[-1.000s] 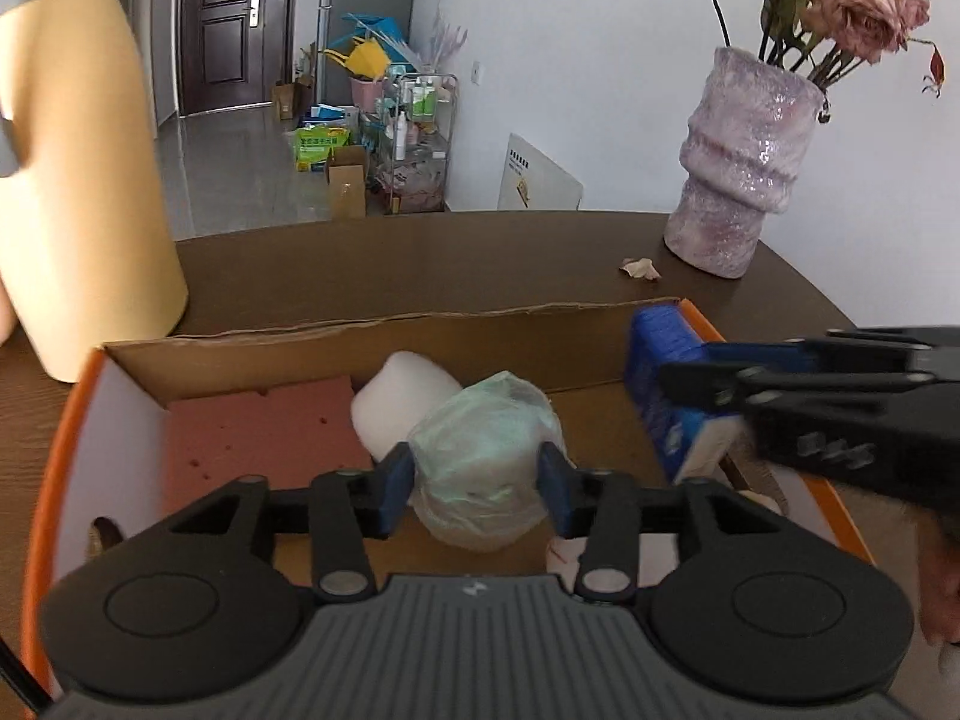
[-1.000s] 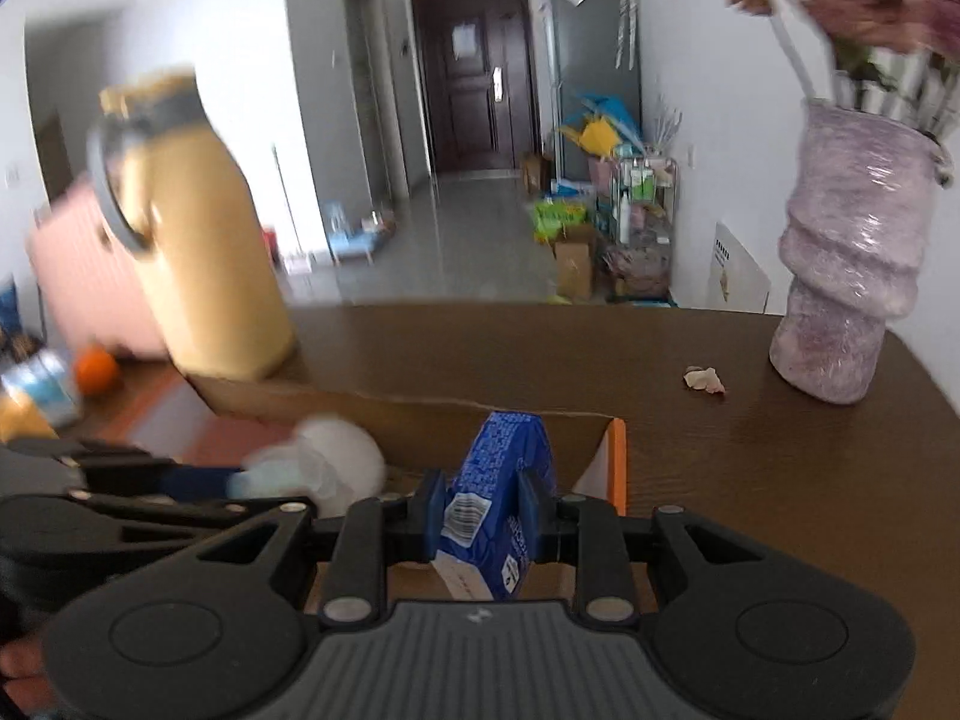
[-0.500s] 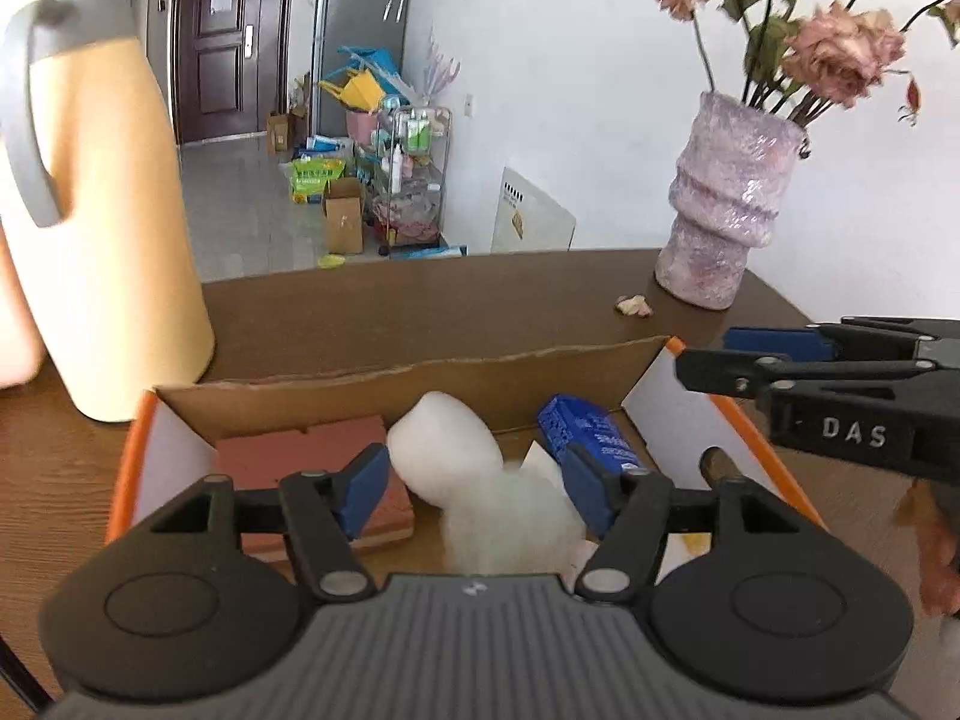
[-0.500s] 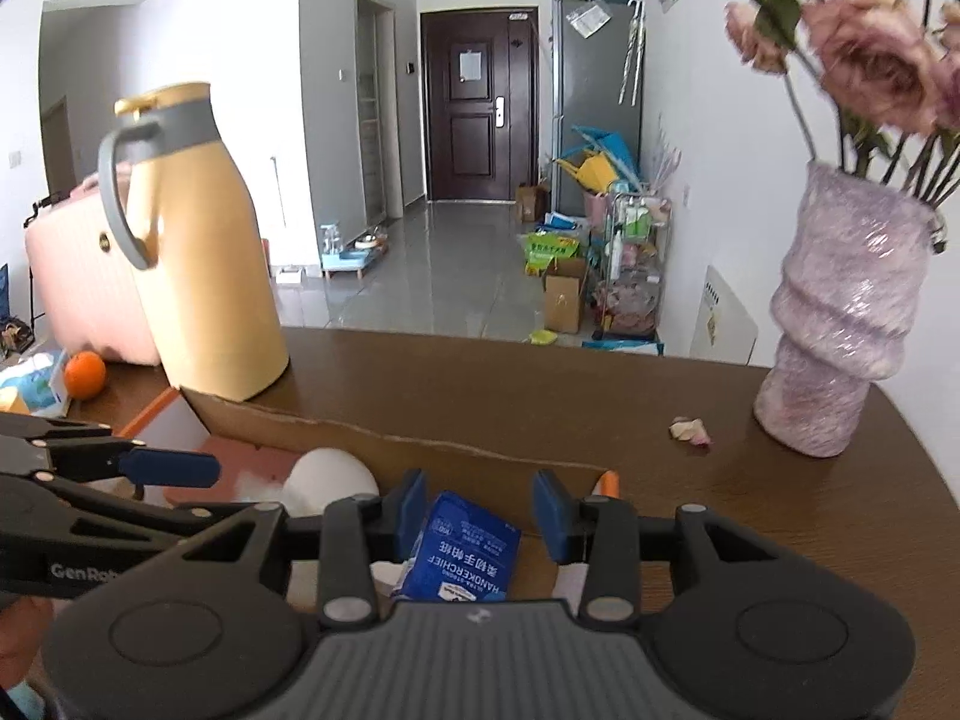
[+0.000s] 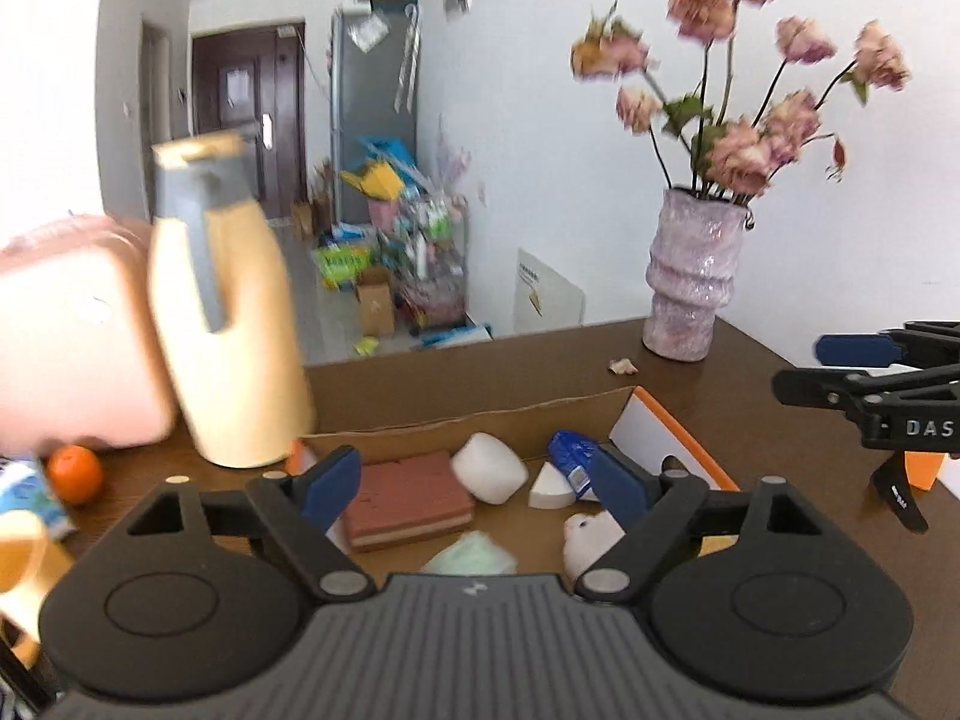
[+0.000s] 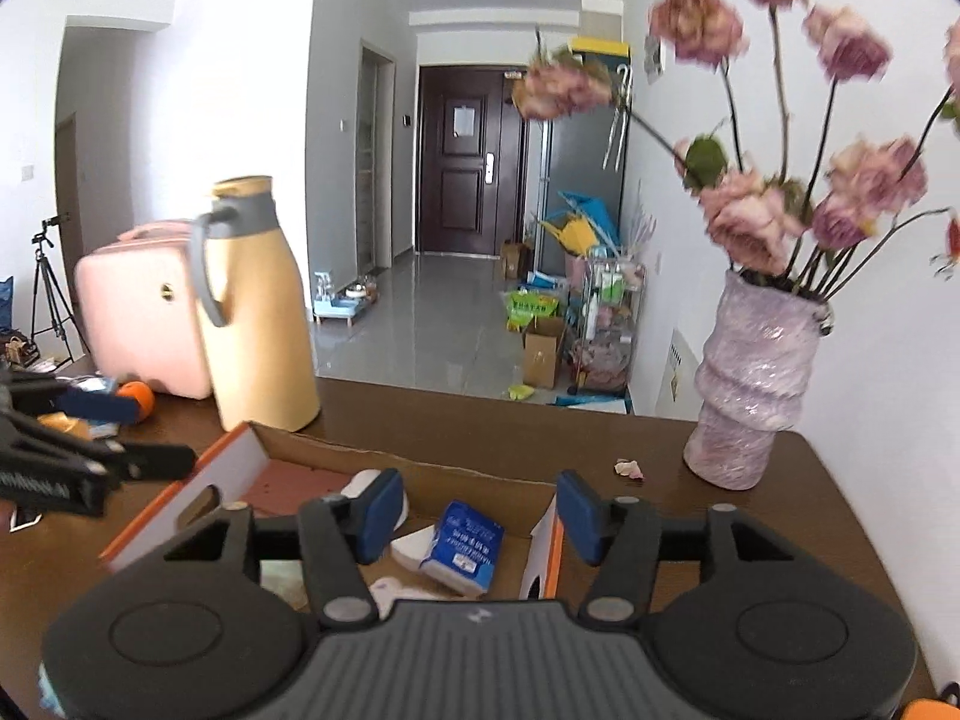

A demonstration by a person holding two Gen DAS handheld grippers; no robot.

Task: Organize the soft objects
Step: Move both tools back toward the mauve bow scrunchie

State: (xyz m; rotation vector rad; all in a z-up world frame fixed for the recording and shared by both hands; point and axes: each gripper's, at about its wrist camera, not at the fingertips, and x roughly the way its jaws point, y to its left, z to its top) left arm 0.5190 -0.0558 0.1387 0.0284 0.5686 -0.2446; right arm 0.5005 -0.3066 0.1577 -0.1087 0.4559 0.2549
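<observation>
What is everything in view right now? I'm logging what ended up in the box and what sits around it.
cardboard box: one, orange-edged, on the table
sponge block: one, reddish-brown, in the box, left
foam lump: one, white, in the box
tissue pack: one, blue, in the box, right
soft wad: one, pale green, box front
jug: one, yellow, grey handle, behind the box
vase of flowers: one, lilac, table right
orange: one, table left
suitcase: one, pink, beside the jug
left hand-held gripper: jaws opening, empty
right hand-held gripper: jaws opening, empty
</observation>
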